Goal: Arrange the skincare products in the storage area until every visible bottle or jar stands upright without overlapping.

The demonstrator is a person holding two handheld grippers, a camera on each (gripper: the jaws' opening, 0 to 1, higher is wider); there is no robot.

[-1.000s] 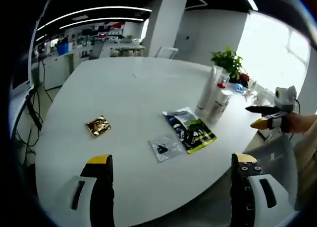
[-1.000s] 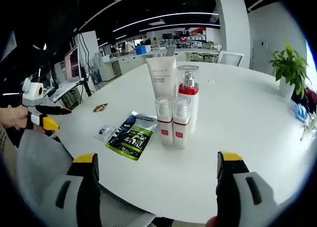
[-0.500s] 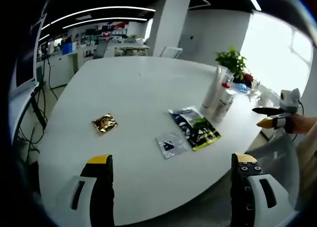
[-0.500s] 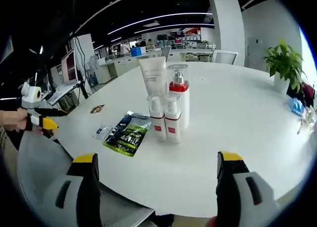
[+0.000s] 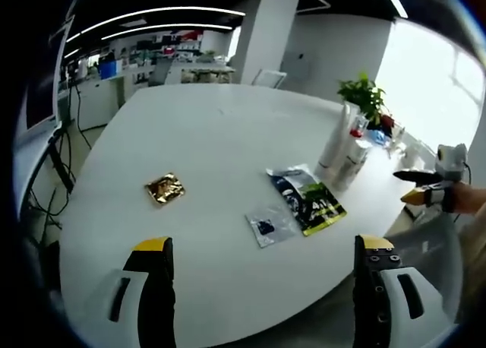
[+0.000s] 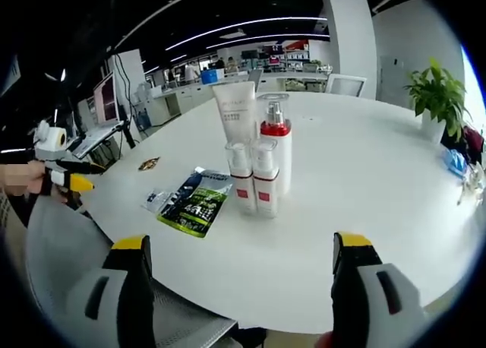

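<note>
Backing off: we drew both tools, left tool [image 5: 262,276] and right tool [image 6: 238,276], slightly away from the surface [image 6: 364,181].
Jaws: both wide, holding nothing.
Bottles [image 6: 262,162]: stood upright ahead of right tool, likely finished.

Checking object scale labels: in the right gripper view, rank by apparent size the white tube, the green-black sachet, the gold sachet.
1. White tube, upright.
2. Green-black sachet; lies flat and nearer, so ranks 1 and 2 are uncertain.
3. Gold sachet, clearly smallest, though farther.
</note>
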